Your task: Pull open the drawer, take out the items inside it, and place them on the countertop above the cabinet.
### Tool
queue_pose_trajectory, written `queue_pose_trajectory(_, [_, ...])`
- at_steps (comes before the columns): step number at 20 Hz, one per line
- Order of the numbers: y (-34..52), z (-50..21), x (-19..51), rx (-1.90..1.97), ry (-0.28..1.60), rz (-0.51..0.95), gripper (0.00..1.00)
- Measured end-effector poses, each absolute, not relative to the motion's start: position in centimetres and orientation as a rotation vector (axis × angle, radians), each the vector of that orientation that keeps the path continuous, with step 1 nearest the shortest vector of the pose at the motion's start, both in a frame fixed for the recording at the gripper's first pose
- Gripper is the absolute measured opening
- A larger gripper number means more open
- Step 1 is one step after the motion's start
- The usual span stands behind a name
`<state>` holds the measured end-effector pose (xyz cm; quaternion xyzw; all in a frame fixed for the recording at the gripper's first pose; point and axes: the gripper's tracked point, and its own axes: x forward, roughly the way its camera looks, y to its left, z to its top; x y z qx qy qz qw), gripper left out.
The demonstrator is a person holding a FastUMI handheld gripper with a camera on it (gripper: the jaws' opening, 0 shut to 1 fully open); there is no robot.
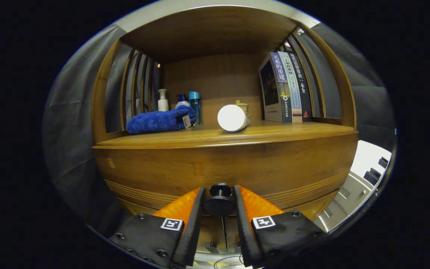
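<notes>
The tool is clamped on the black knob of the drawer — both fingers press its sides. Above, on the table, lie a blue cloth at left and a white cylinder mid — books stand right.

Closed wooden drawer under the countertop, its black knob between the gripper fingers.
</notes>
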<state>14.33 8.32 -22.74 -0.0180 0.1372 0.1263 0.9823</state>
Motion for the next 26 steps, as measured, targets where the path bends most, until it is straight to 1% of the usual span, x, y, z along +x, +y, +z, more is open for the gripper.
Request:
queue_pose_trajectory(3, [8.3, -22.8, 14.1, -0.020, 0.276, 0.240, 0.48])
queue_pose_trajectory(5, [8.3, -22.7, 14.3, -0.011, 0.283, 0.232, 0.48])
queue_pose_trajectory(9, [8.2, -22.6, 14.0, 0.015, 0.314, 0.217, 0.38])
queue_pose_trajectory(13, [8.0, -22.7, 12.7, -0.017, 0.320, 0.210, 0.38])
queue_pose_trajectory(26, [7.0, -21.8, 5.2, -0.021, 0.396, 0.230, 0.38])
